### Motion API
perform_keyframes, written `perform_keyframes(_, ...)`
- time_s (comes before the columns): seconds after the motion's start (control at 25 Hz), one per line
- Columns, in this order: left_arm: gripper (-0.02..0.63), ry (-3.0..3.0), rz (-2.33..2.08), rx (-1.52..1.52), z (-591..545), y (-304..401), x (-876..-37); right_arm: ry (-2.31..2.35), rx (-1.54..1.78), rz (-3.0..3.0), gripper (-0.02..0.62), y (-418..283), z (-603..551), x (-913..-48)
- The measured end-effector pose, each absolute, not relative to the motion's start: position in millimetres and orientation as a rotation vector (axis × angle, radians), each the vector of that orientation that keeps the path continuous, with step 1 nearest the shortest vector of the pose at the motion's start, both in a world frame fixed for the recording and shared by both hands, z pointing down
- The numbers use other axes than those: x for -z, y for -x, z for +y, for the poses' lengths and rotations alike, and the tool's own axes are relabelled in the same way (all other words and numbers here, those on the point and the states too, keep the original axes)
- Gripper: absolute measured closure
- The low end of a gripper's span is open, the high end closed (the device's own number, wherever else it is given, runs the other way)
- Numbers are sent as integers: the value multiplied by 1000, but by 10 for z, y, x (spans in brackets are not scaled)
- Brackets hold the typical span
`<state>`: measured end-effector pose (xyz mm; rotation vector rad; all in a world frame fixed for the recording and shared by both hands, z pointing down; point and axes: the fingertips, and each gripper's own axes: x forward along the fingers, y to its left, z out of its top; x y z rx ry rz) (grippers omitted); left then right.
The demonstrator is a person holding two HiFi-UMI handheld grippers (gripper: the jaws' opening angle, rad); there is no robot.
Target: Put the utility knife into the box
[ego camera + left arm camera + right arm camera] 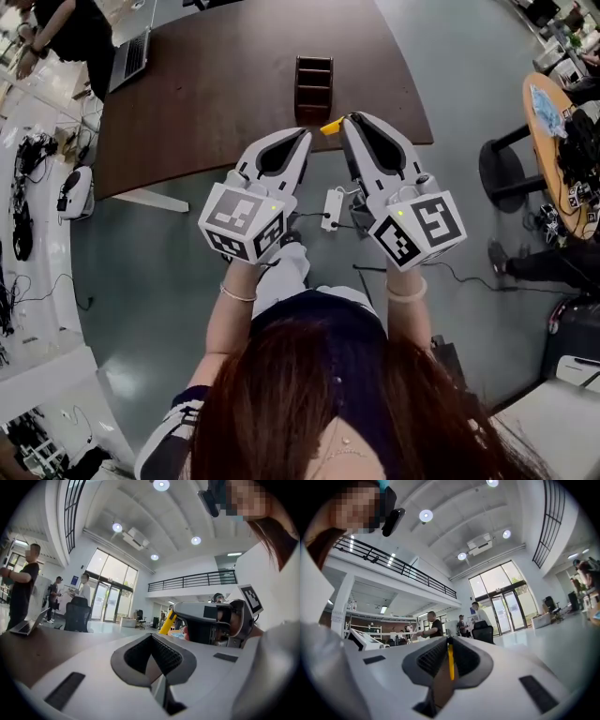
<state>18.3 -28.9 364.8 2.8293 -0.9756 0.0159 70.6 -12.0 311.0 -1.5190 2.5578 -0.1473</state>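
Firstly, counter (pixel 216 84): dark brown, rounded, filling the upper centre of the head view; carries the box.

Right hand-held gripper (pixel 345 120): centre of frame, tips just over the counter's near edge, clenched on the utility knife (pixel 331 126), presumably so the knife can be carried forward to the box.

Left hand-held gripper (pixel 305 133): just beside the right one, jaws pressed together on nothing, seemingly kept out of the way.

Box (pixel 314 84): dark, open-topped, divided into compartments, upper centre, beyond both tips; knife not yet in it.

Utility knife: yellow, a thin strip between the right jaws, one end poking out toward frame left.
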Motion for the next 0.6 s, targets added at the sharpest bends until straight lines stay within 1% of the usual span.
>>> perform_keyframes(0.28, 614, -2813, -905, 9, -1096, -131, -3679, 1573, 126, 2540, 546, -635, -845, -3092)
perform_keyframes(0.6, 614, -2836, -897, -10, -1561, -302, -3624, 1577, 146, 2543, 546, -809, -1319, -3128)
